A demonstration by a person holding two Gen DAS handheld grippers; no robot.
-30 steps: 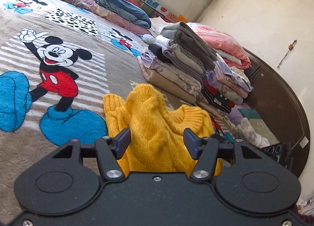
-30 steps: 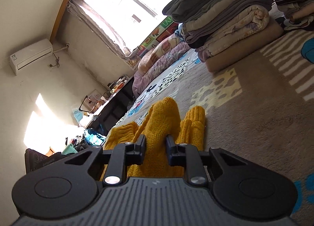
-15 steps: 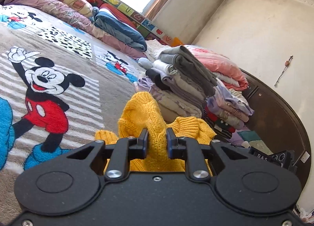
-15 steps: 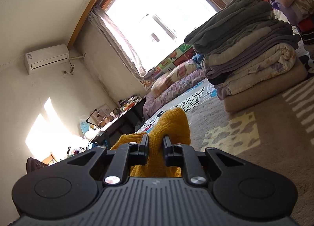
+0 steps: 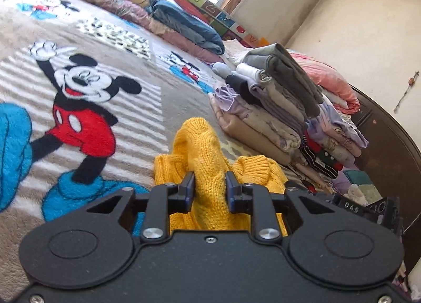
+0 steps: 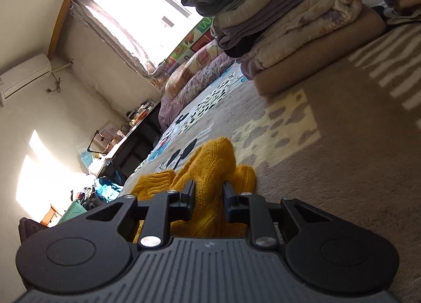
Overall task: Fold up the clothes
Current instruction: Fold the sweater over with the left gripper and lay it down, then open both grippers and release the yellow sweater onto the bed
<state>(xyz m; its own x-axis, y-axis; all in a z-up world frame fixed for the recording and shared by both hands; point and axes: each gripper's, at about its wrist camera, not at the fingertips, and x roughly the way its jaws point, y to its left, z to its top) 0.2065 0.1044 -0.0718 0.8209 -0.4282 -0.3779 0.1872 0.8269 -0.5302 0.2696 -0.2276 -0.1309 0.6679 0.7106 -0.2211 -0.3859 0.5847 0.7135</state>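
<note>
Left wrist view: left gripper [image 5: 209, 188] has its jaws pinched onto a ridge of the yellow knit sweater [image 5: 202, 145], cloth filling the gap betw. the pads. Sweater sits bunched on the Mickey blanket [image 5: 86, 108], straight ahead of the tool, its lifted hump running away from the camera along the finger line. A ribbed cuff or collar [image 5: 254, 165] lies just to the right of the held ridge; can't tell which.

Right wrist view: right gripper [image 6: 208, 199] likewise clamped on a fold of the same sweater [image 6: 210, 161], knit squeezed betw. both pads. Camera is rolled hard, so the bed surface slants; garment again lies dead ahead, peak rising past the fingertips.

Both tools hold it, so neither is nearer; each has a pinch on a raised ridge w/ the rest slumped on the blanket. Which part of the garment each holds isn't clear from the bunching.

Stack of folded clothes [image 5: 276, 108] stands near, beyond and to the right of the sweater in the left view, apart from it.

Judgement: a fold or a spread both turn on the two pinches moving together along that forward axis.
</note>
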